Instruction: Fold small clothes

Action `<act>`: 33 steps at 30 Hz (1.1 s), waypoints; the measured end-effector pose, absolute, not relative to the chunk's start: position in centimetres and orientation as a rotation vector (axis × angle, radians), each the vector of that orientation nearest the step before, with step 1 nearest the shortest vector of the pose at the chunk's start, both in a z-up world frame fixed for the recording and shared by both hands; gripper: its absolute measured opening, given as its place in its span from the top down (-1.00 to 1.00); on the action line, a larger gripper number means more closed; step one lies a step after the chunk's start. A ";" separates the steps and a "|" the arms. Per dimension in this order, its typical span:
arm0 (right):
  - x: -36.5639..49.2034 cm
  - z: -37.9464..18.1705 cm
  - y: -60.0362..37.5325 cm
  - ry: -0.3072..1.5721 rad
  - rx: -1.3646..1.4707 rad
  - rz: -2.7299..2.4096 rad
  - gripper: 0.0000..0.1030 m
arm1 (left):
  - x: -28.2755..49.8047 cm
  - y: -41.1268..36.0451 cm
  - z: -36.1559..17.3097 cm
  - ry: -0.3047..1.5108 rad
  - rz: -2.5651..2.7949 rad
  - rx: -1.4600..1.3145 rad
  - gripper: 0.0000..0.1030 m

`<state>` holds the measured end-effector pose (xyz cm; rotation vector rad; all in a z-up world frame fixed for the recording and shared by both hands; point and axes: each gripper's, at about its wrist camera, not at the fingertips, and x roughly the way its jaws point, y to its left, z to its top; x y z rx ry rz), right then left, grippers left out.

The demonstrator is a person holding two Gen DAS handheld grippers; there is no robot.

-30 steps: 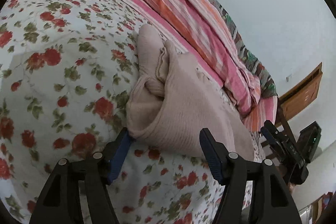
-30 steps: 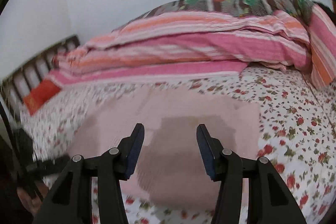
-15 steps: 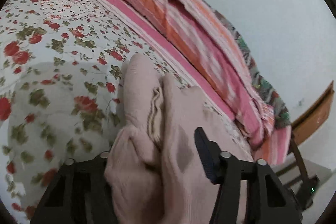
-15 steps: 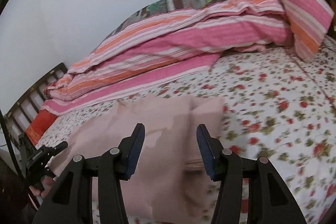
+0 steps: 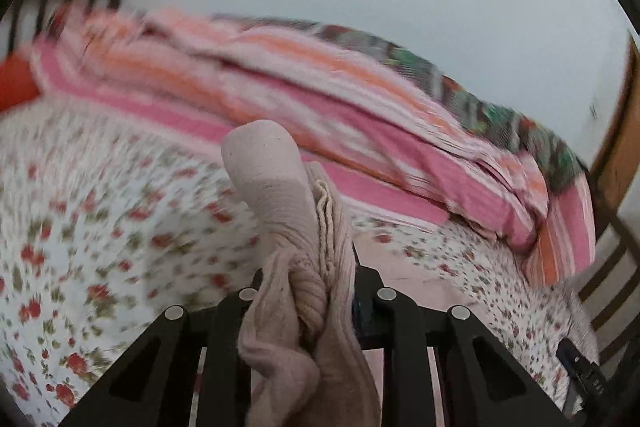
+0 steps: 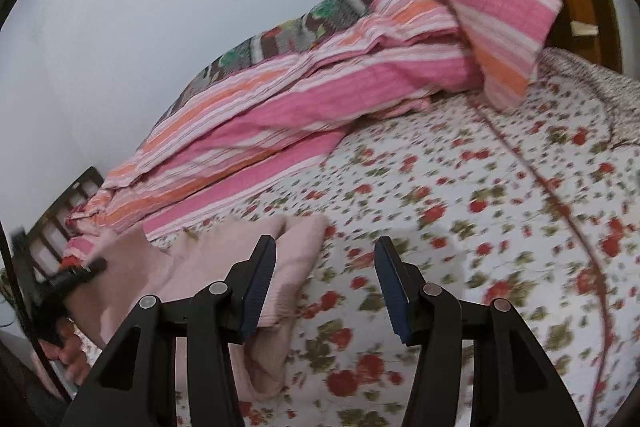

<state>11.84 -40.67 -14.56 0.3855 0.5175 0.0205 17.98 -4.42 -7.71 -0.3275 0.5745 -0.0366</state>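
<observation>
My left gripper (image 5: 308, 291) is clamped on a bunched edge of the pink garment (image 5: 280, 211), which fills the lower middle of the left view and stands up between the fingers in a thick roll. I hold it by the gathered edge so that whole side comes along together instead of trailing. The view is smeared, so I judge this hand to be mid-swing, carrying the edge over to make a fold.

My right gripper (image 6: 324, 279) stands wide and holds nothing. In the right view the garment (image 6: 224, 263) lies at lower left on the flowered sheet (image 6: 480, 211), partly behind my left finger (image 6: 260, 279); the gap between the fingers shows only sheet. I judge it waits there, low and beside the cloth, ready to pin or catch the free side once the fold lands.

The striped quilt (image 6: 304, 107) is heaped across the upper middle, against the wall and apart from the garment.
</observation>
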 end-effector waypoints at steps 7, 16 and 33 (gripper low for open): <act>11.5 -15.2 -44.7 0.531 0.468 -0.025 0.01 | 18.5 -18.4 -8.1 0.623 -0.141 -0.197 0.58; 11.2 -15.3 -47.1 0.530 0.506 -0.045 0.01 | 15.8 -24.4 -14.2 0.669 -0.341 -0.032 -0.12; 17.3 -16.8 -35.4 0.670 0.500 0.306 -0.22 | 18.3 -6.5 -11.6 0.615 -0.391 -0.188 -0.43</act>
